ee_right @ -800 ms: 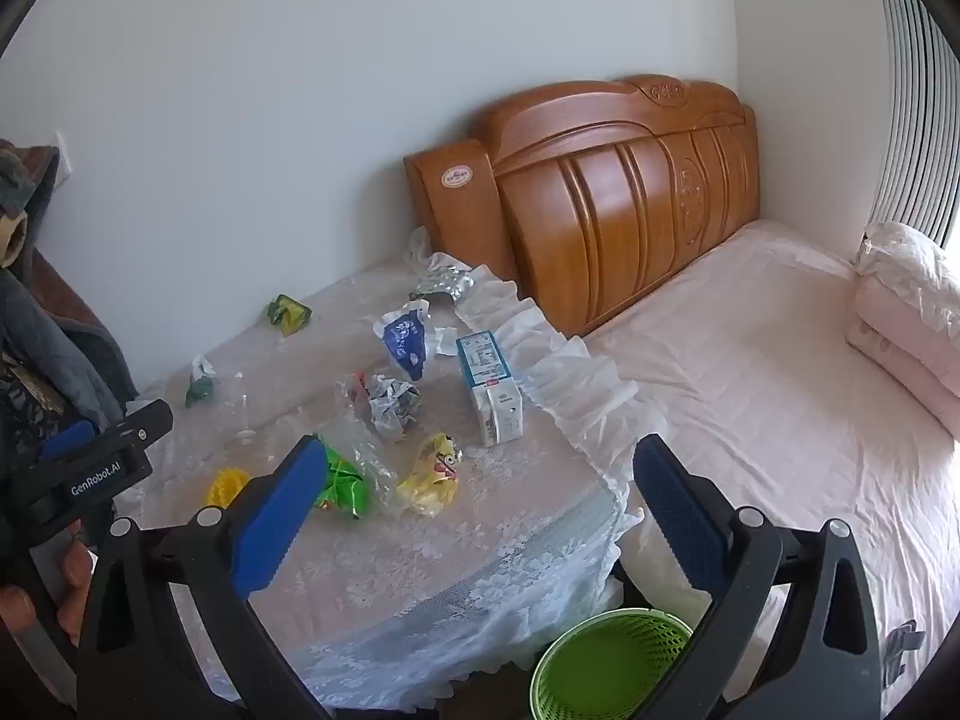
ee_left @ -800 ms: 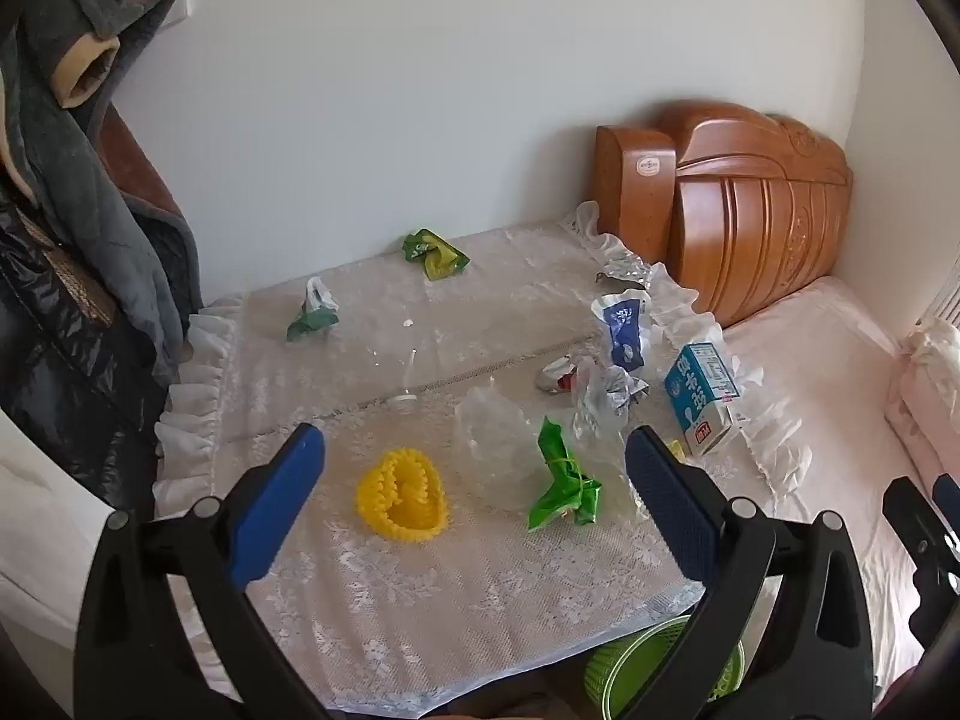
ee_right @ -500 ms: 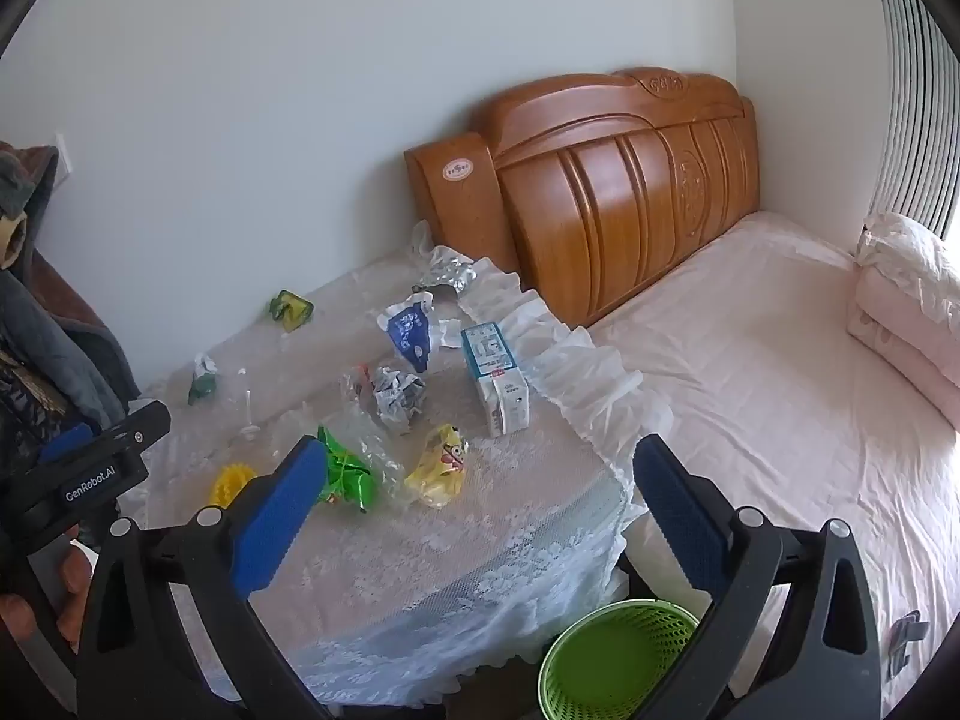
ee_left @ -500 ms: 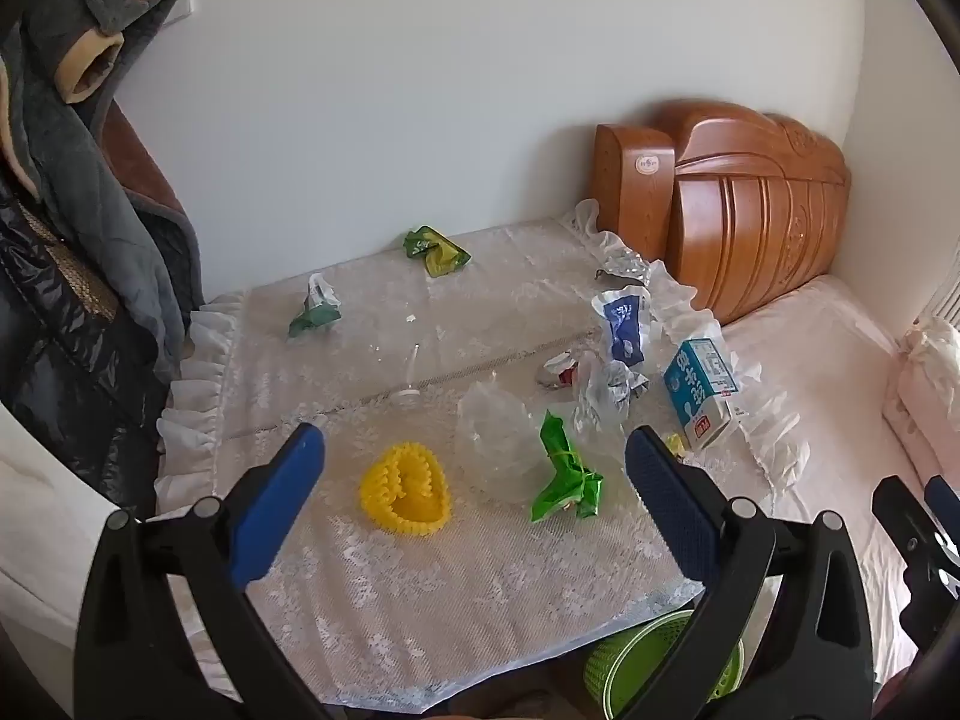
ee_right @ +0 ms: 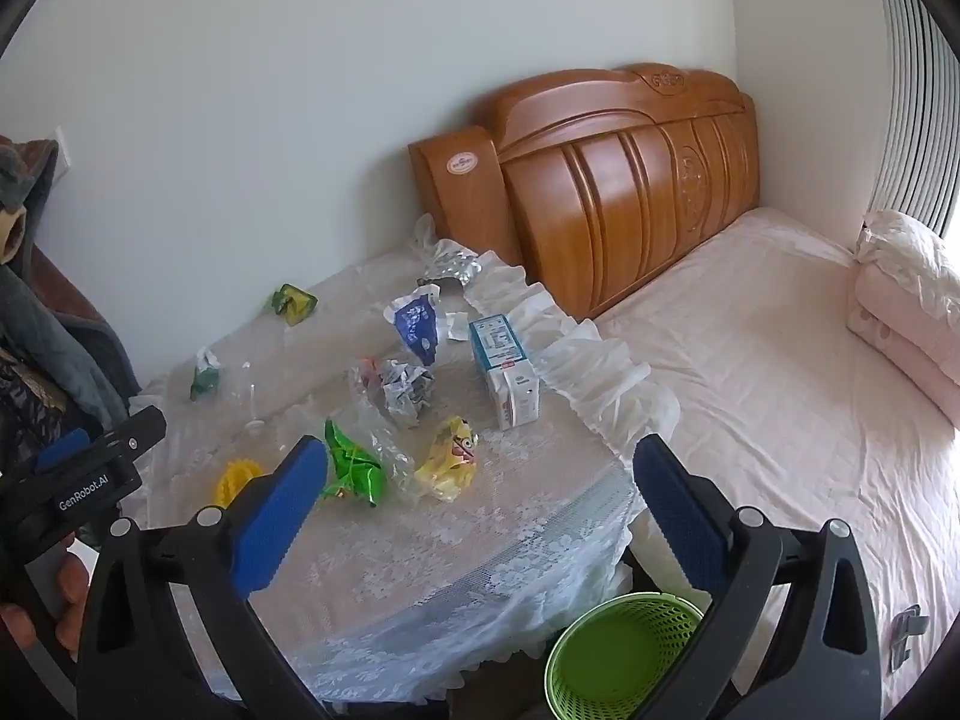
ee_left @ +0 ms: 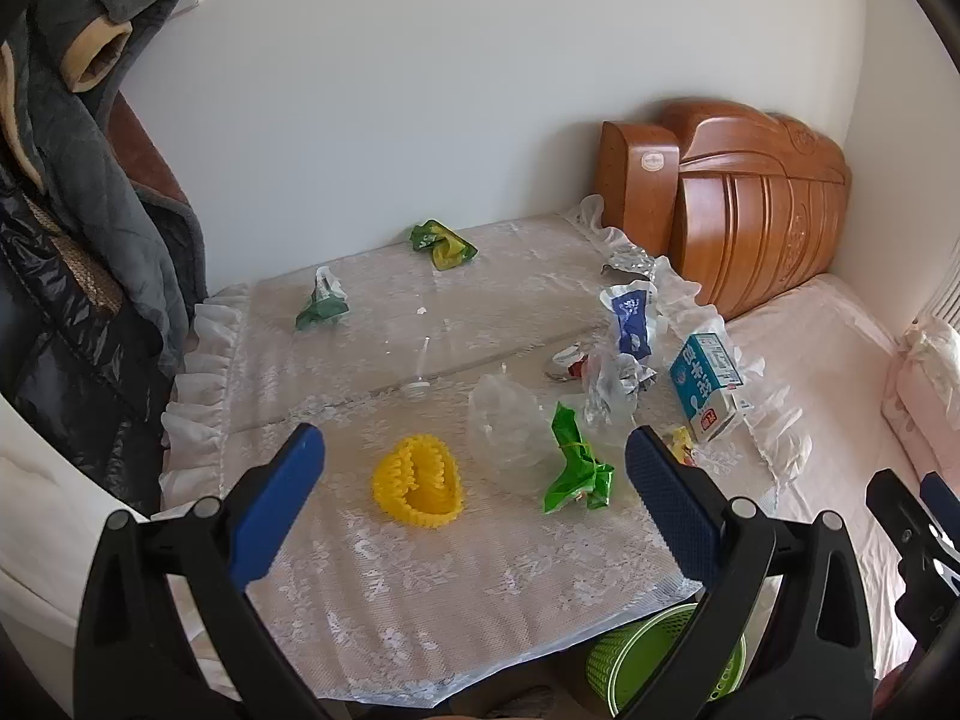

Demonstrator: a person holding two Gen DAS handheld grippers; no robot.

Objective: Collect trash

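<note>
Both the left gripper (ee_left: 474, 480) and the right gripper (ee_right: 480, 480) hover above the table (ee_left: 420, 600) with fingers spread wide, holding nothing. Trash lies scattered on the table: a yellow wrapper (ee_right: 450, 456), a green wrapper (ee_left: 576, 468) and a milk carton (ee_right: 504, 369). A green basket (ee_right: 618, 654) stands on the floor below the table's near edge.

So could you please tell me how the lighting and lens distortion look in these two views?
Left wrist view: soft, even daylight, strong fisheye bending of the table, dark corners. Right wrist view: brighter toward the bed at right, headboard curved, everything sharp.
</note>
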